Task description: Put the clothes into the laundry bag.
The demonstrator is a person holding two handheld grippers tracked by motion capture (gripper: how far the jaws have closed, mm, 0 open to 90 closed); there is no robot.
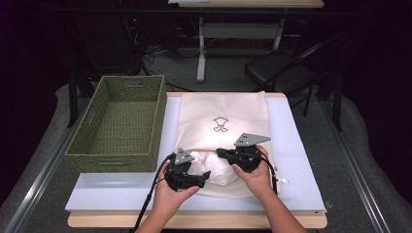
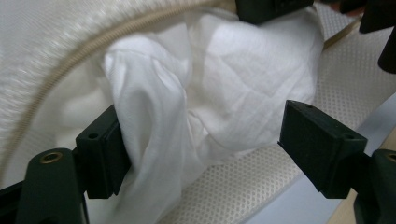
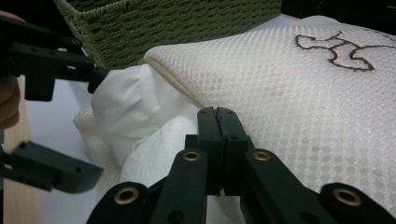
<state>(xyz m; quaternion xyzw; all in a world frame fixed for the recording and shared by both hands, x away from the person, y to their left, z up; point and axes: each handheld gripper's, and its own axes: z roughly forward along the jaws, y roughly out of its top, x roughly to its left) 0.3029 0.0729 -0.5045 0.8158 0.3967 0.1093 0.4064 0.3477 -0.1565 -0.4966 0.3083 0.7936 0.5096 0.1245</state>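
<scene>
On the pale blue table mat, crumpled white cloth sits half out of the cream mesh zip bag; left gripper gapes around it, right gripper pinches the bag's edge.

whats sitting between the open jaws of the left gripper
A bunched white cloth spilling from the mesh bag lies between the left gripper's open jaws, in the left gripper view.

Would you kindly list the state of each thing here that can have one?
Mesh bag: lying flat, mouth open toward the person.
White cloth: crumpled, partly out of the bag's mouth.
Basket: upright, empty.
Left claw: open, jaws either side of the cloth.
Right claw: shut at the bag's edge.
Chair: upright, unoccupied.
</scene>
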